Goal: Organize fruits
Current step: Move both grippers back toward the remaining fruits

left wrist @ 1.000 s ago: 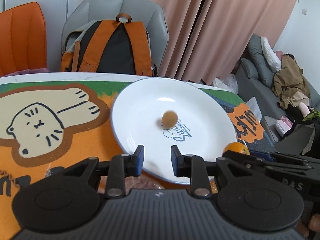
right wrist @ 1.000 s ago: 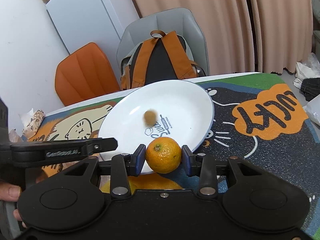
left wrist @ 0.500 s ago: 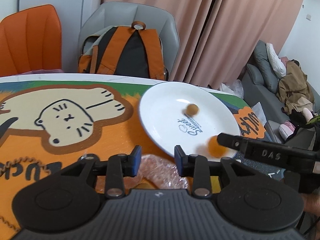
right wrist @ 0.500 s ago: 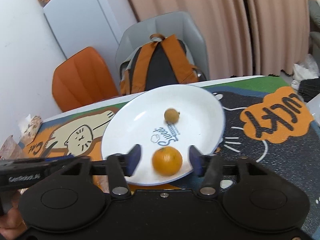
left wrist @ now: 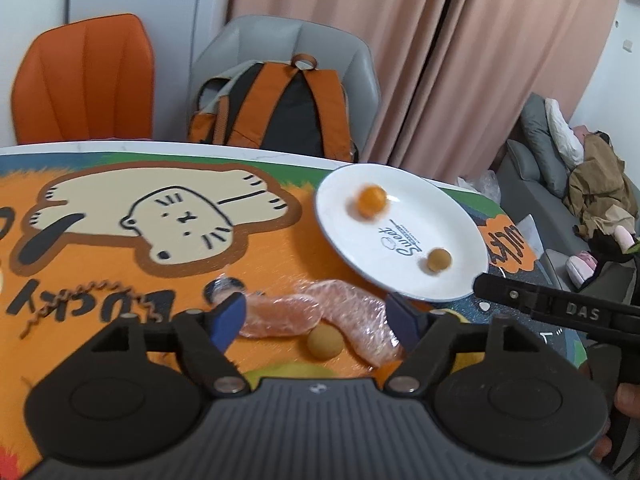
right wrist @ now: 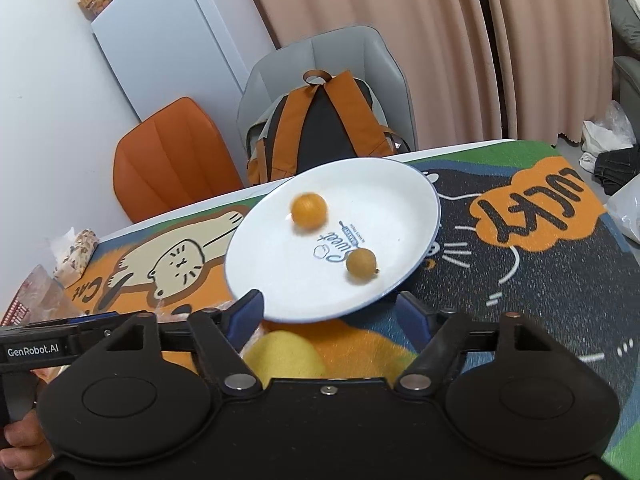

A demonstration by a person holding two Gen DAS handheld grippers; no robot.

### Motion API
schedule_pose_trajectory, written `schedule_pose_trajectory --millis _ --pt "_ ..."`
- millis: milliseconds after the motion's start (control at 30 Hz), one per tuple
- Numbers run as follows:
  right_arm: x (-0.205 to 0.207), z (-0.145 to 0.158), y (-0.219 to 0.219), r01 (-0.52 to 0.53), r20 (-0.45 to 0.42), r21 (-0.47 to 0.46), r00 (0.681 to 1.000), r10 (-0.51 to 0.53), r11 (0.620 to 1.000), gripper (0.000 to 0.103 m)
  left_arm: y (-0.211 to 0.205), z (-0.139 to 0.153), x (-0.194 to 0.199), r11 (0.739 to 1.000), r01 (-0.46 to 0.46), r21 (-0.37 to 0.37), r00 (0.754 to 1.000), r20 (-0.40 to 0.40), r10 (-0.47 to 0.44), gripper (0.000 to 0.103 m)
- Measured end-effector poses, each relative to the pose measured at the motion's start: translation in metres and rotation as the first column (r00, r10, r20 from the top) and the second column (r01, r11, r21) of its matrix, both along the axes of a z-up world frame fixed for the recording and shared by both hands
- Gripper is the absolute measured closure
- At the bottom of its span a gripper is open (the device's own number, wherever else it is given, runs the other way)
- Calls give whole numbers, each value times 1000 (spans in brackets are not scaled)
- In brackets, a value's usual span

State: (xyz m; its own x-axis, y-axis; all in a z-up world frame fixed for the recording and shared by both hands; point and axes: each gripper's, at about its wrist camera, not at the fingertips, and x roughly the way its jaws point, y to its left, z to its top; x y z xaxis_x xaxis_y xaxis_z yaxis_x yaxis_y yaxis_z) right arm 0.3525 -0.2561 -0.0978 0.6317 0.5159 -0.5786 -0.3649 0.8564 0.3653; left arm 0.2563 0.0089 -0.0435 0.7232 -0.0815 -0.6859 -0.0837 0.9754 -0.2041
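Note:
A white plate (left wrist: 360, 248) (right wrist: 288, 272) lies on the cat-print table mat. On it an orange (left wrist: 371, 199) (right wrist: 308, 210) shows blurred at the far left side, and a small brown round fruit (left wrist: 439, 260) (right wrist: 361, 263) sits near the front right rim. My left gripper (left wrist: 316, 320) hovers with jaws opening over plastic-wrapped pinkish fruit pieces (left wrist: 344, 308) and a small tan fruit (left wrist: 324, 342), gripping neither. My right gripper (right wrist: 330, 310) stands before the plate's near rim, jaws opening, nothing between the pads. A yellow fruit (right wrist: 284, 354) lies under it.
An orange-and-black backpack (left wrist: 276, 108) sits on a grey chair behind the table, beside an orange chair (left wrist: 84, 80). Snack packets (right wrist: 76, 252) lie at the table's left end. A sofa with clothes (left wrist: 592, 188) is to the right. The right gripper's arm (left wrist: 560, 310) juts in beside the plate.
The right gripper let go of the orange, which rolled to the plate's far side. The brown fruit rolled toward the front rim. The left gripper drew back leftward and opened wide.

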Motion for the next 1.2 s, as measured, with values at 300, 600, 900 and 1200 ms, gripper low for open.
schedule_pose_trajectory --millis 300,600,900,1200 --pt "-28 9 -3 -16 25 15 1000 15 1000 14 8 3 -30 999 -29 23 1000 9 29 21" --pt "-44 4 -8 -15 18 18 1000 15 1000 9 9 0 -51 999 -32 15 999 10 32 20" --pt "-61 -7 -9 -39 7 21 999 38 999 7 4 -10 -69 999 -33 14 999 10 33 20" --pt "-72 -18 -9 -60 10 34 998 60 998 7 3 -25 -81 998 -58 10 998 9 58 20"
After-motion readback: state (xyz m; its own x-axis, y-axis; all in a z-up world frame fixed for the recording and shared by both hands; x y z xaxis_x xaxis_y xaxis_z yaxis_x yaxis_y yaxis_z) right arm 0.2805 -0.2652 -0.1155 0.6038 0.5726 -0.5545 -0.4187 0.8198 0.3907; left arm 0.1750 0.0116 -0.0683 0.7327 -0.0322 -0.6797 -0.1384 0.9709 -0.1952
